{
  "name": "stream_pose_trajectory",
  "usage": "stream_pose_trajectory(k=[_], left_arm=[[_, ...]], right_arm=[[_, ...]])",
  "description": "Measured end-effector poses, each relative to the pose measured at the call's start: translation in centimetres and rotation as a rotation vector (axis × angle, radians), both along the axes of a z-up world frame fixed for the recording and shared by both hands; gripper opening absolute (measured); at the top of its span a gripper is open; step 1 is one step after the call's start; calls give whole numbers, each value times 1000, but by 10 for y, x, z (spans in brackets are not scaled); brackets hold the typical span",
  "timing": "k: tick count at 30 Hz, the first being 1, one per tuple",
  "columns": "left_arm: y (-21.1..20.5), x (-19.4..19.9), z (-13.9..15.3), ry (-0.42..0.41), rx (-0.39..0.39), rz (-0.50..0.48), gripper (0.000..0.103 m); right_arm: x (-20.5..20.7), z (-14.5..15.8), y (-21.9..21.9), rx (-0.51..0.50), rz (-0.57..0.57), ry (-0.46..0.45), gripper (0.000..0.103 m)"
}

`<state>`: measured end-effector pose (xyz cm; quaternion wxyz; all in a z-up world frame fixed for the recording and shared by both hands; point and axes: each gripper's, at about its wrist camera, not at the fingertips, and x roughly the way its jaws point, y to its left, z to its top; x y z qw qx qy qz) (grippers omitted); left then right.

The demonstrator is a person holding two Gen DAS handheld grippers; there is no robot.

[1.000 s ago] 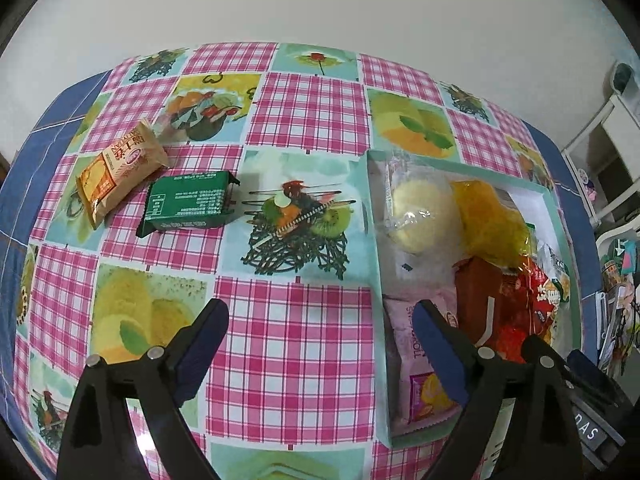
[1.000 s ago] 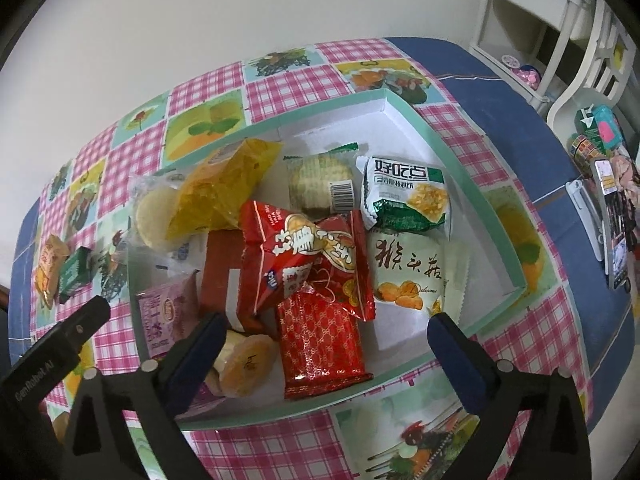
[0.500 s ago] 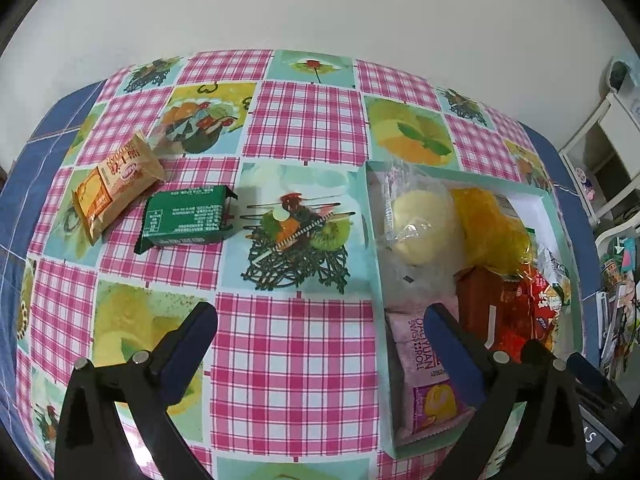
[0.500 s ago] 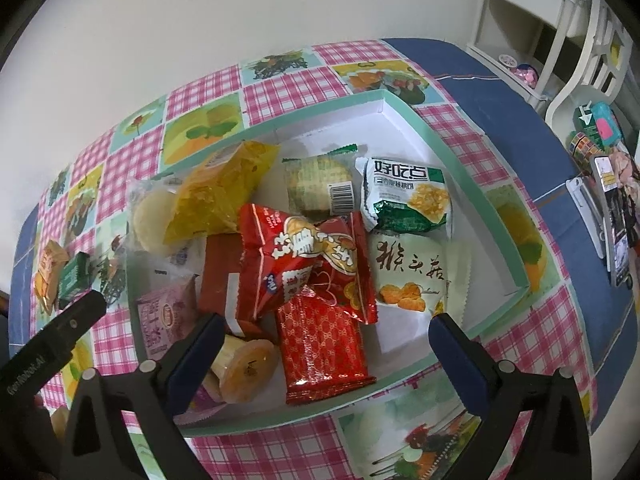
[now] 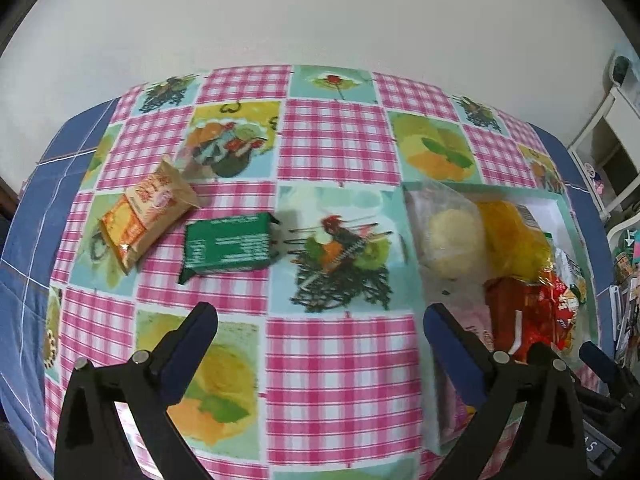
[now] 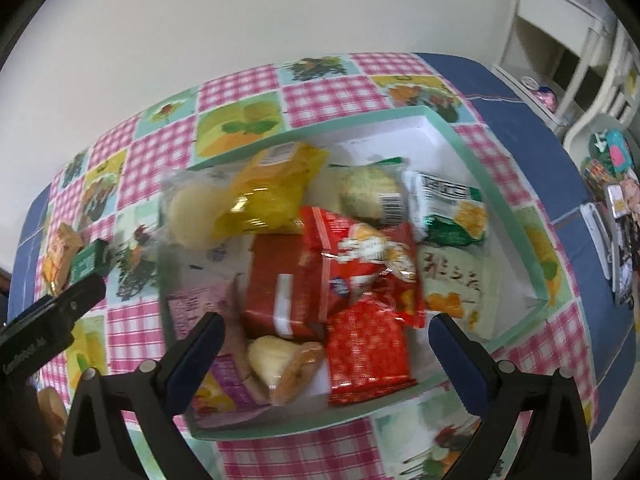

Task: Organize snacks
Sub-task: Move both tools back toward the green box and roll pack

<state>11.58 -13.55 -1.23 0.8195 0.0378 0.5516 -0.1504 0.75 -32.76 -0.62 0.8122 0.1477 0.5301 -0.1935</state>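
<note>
A shallow mint-rimmed box [image 6: 536, 280] holds several snack packs, among them a yellow bag [image 6: 276, 192] and red packs [image 6: 360, 264]. The box also shows at the right of the left wrist view [image 5: 412, 240]. Two snacks lie loose on the tablecloth left of it: a green pack [image 5: 228, 246] and an orange-and-cream pack [image 5: 148, 212]. My left gripper [image 5: 320, 320] is open and empty above the cloth, nearer than the green pack. My right gripper [image 6: 326, 332] is open and empty, hovering over the box's near side.
The table wears a pink-checked fruit-print cloth [image 5: 340, 360] with blue borders. A wall stands behind it. White furniture [image 6: 560, 40] and cluttered items [image 6: 616, 216] stand off the right side. The left gripper's body [image 6: 52, 316] shows at the left of the right wrist view.
My left gripper has pulled back and up, so the loose packs sit lower in its view. My right gripper has moved slightly closer over the box. Both stay open.
</note>
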Motion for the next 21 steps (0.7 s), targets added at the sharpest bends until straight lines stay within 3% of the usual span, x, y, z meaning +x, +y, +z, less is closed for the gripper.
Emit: stream_pose_trajectory(k=[9, 21], left_arm=[[44, 19, -4, 32, -47, 87, 102], [98, 41, -18, 81, -76, 224, 102]], right_arm=[[13, 1, 28, -13, 51, 7, 103], [38, 21, 74, 11, 130, -110, 103]])
